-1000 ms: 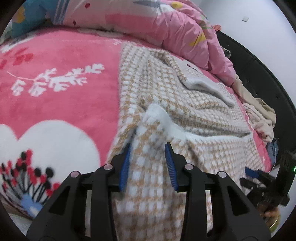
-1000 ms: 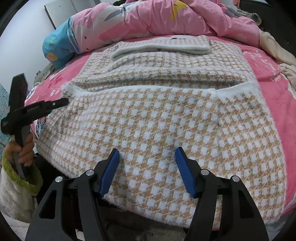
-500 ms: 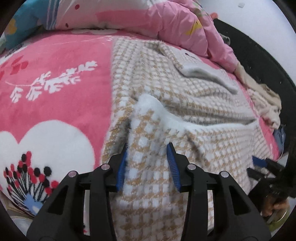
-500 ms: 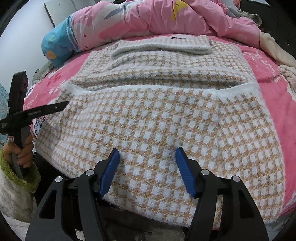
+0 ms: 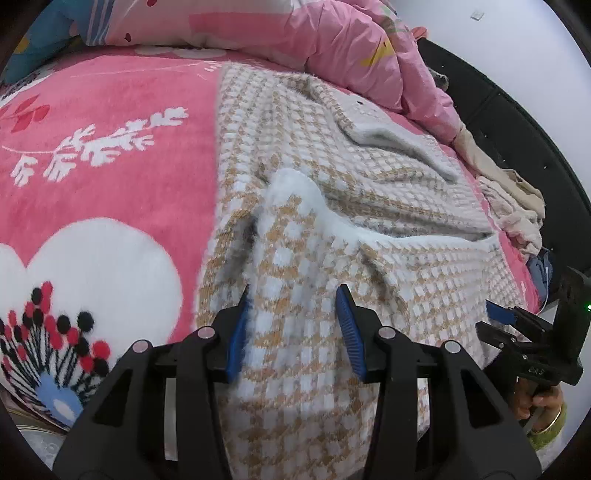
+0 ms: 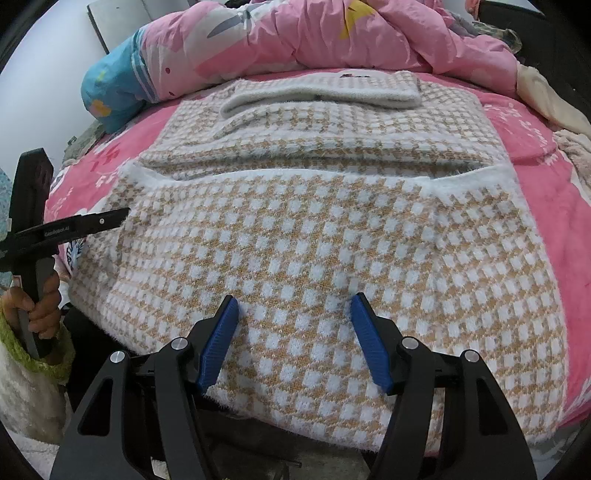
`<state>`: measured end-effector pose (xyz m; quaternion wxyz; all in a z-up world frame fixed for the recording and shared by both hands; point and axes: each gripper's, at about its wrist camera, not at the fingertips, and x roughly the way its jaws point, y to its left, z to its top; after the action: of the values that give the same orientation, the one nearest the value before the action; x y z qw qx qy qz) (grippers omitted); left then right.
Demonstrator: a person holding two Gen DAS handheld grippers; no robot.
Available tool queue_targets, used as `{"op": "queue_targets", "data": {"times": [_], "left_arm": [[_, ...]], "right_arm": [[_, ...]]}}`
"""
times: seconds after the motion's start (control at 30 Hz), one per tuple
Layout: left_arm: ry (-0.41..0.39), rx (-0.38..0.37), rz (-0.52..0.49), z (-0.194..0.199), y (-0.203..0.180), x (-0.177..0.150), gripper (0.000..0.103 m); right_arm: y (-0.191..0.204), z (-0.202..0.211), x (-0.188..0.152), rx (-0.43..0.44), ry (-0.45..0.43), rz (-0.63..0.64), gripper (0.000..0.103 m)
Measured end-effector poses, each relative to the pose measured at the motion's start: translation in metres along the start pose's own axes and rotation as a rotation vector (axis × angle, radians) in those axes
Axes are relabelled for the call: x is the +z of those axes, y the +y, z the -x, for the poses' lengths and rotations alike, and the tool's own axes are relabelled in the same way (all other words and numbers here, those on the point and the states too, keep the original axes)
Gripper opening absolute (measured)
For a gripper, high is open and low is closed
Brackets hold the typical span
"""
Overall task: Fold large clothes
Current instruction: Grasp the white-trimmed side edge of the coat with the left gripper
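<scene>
Left wrist view: my left gripper (image 5: 293,325) points down at the near left corner of the checked sweater (image 5: 369,206), a fluffy tan-and-white knit spread on the pink blanket (image 5: 110,155). My jaws have just been opening, and a raised fold of the sweater's white-edged hem sits between the blue pads (image 5: 236,339). The left pad brushes the fuzz, the right one stands clear of it, so I read my grip as released rather than clamped. At the right edge of this view my right gripper (image 5: 498,321) shows from the side, held in a hand (image 5: 543,402) with a green cuff.

In the right wrist view, my right gripper (image 6: 295,339) hangs over the near edge of the sweater (image 6: 314,229), jaws parted wide, with the cloth lying flat beneath them and nothing pinched. The garment lies across the bed with its lower part folded up over the body, the white hem band running side to side across the middle, and the white collar at the far end. Beyond it a pink quilt (image 6: 351,33) is bunched up. My left gripper (image 6: 74,225) enters from the left, its tip at the sweater's left corner.
</scene>
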<state>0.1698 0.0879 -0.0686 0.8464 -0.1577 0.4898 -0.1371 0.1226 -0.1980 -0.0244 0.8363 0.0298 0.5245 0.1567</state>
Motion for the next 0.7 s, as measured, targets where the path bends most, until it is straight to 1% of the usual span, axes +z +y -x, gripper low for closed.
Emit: {"op": "queue_targets", "data": {"times": [0.13,0.23,0.27,0.3,0.33,0.37,0.4,0.47,0.53,0.7], "left_arm": [[0.001,-0.055,0.048,0.003,0.008,-0.001,0.044],[-0.005,-0.041,0.059,0.003,0.005,-0.002,0.044],[-0.010,-0.020,0.049,0.003,0.002,-0.003,0.042],[-0.014,0.030,0.023,0.002,-0.005,-0.005,0.039],[-0.016,0.093,-0.011,0.001,-0.014,-0.006,0.039],[-0.018,0.136,-0.040,-0.001,-0.021,-0.007,0.038],[-0.024,0.203,-0.084,-0.002,-0.033,-0.009,0.038],[-0.032,0.298,-0.144,-0.006,-0.049,-0.014,0.038],[-0.038,0.352,-0.171,-0.007,-0.058,-0.016,0.037],[-0.043,0.409,-0.191,-0.006,-0.067,-0.018,0.035]], "right_arm": [[0.001,0.000,0.000,0.004,0.000,0.001,0.062],[-0.001,-0.001,-0.001,0.010,-0.002,0.003,0.062],[-0.001,0.000,-0.001,0.009,-0.002,0.002,0.062],[-0.002,-0.001,-0.001,0.010,-0.003,0.003,0.062],[-0.001,-0.001,-0.001,0.007,-0.002,0.001,0.062],[-0.001,-0.001,-0.001,0.006,-0.001,0.001,0.062],[-0.001,0.000,0.000,0.006,-0.001,0.002,0.062],[-0.001,-0.001,-0.001,0.005,0.000,0.001,0.062],[0.000,-0.001,0.000,0.005,-0.001,0.002,0.062],[0.000,0.000,0.000,0.005,-0.001,0.003,0.062]]}}
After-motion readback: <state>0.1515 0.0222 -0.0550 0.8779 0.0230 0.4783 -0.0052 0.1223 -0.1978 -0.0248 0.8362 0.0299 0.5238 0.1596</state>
